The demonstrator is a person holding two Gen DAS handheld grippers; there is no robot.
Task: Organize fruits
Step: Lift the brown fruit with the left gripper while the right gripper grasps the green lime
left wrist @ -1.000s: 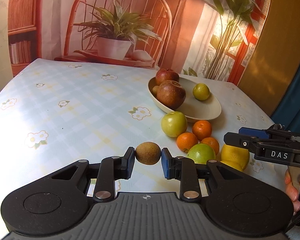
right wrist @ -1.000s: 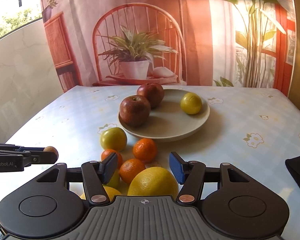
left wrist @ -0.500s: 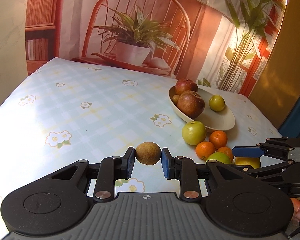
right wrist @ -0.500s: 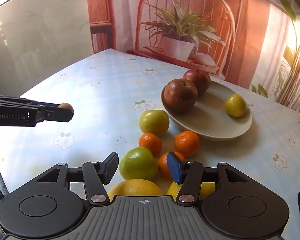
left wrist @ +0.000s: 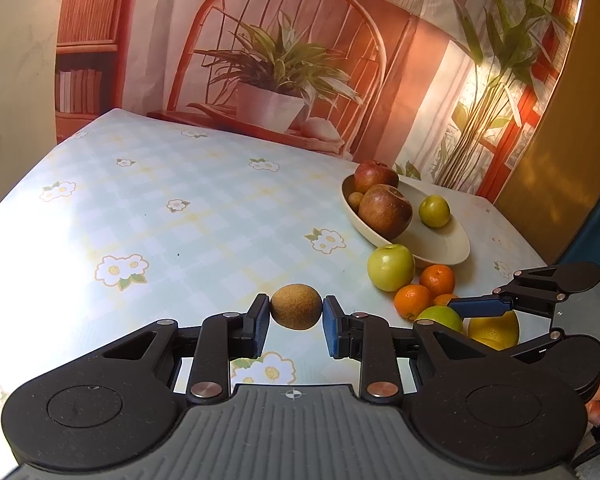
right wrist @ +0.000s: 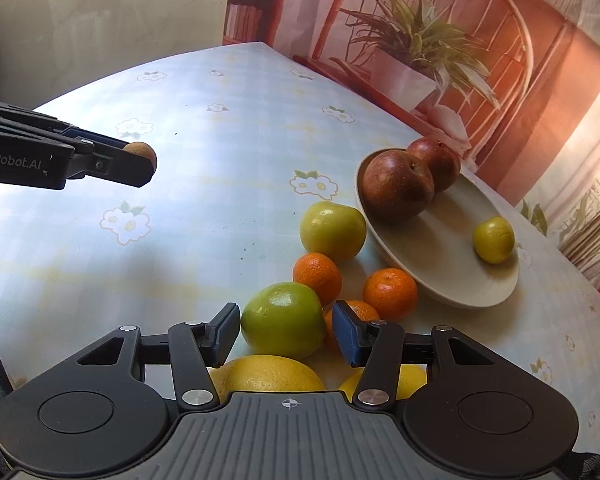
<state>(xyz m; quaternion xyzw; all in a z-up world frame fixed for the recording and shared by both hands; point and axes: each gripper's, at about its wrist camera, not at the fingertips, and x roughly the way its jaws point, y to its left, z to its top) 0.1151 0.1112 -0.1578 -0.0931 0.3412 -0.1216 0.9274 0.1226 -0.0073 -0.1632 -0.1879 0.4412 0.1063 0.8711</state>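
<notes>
My left gripper (left wrist: 296, 314) is shut on a small brown kiwi (left wrist: 296, 306) and holds it above the flowered tablecloth, left of the fruit pile. From the right wrist view the same kiwi (right wrist: 145, 153) shows at the tips of that gripper (right wrist: 140, 166). My right gripper (right wrist: 286, 326) points down at a large green fruit (right wrist: 282, 320) lying on the table. Its jaws are closing around that fruit, with a thin gap still showing at each pad. A cream plate (right wrist: 440, 280) carries two red apples (right wrist: 398, 186), a small yellow-green fruit (right wrist: 494, 240) and a small brown fruit (left wrist: 355, 199).
Loose on the cloth lie a green apple (right wrist: 332, 230), three mandarins (right wrist: 317, 272) and two big yellow citrus fruits (right wrist: 268, 372) under my right gripper. A printed backdrop with a chair and plants hangs behind the table's far edge. A hand (left wrist: 598, 404) shows at lower right.
My right gripper rolled and swung left, from over the yellow citrus to the green fruit, and its jaws narrowed. The left gripper drifted slightly, the kiwi still gripped.
</notes>
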